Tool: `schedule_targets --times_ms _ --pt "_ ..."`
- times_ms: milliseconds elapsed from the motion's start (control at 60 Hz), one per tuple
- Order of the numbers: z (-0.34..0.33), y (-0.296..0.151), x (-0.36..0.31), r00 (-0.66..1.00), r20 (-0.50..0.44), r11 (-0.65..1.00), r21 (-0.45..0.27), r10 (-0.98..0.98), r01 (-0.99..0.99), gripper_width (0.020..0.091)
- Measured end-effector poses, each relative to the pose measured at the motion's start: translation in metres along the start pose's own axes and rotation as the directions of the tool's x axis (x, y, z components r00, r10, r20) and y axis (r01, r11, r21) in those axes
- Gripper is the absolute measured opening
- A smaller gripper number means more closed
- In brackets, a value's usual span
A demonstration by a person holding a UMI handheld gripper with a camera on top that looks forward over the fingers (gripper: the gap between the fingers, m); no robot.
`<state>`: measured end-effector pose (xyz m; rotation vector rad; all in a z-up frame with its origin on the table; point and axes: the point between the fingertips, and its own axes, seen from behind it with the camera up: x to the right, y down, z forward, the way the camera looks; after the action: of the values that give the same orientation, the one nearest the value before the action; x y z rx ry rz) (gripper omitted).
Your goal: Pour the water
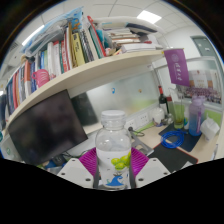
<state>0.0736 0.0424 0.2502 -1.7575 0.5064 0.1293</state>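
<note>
A clear plastic water bottle (pixel 112 146) with a white cap and a label showing green fruit stands upright between my fingers, held above the desk. My gripper (pixel 112 168) is shut on the bottle: both magenta pads (pixel 88 161) press against its sides. The bottle's lower part is hidden below the fingers. A blue cup (pixel 196 116) stands on the desk beyond, to the right.
A dark monitor (pixel 45 128) stands behind the bottle to the left. Above it runs a wooden shelf (pixel 90 72) packed with books. A purple banner (pixel 176 68) and a green object (pixel 178 112) stand at the far right. Clutter covers the desk (pixel 170 150).
</note>
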Motion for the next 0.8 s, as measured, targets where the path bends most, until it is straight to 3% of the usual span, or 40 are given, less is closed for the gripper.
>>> schedule_targets --times_ms 67,150,283,417,717,800 --pt "0.011 -0.003 0.033 0.993 -0.062 0.994 0.035 -0.097 0.099 0.0423" --pt "0.027 0.015 0.066 0.981 -0.098 0.986 0.011 -0.165 0.167 0.0423" --pt "0.049 0.055 0.101 0.967 -0.113 0.971 -0.096 -0.229 0.219 0.0422" --pt "0.063 0.091 0.118 0.953 -0.106 0.951 -0.154 -0.285 0.267 0.0421" --pt "0.083 0.123 0.124 0.95 -0.07 0.944 -0.154 -0.306 0.292 0.045" --pt "0.082 0.12 0.123 0.955 -0.061 0.952 -0.112 -0.291 0.284 0.0482"
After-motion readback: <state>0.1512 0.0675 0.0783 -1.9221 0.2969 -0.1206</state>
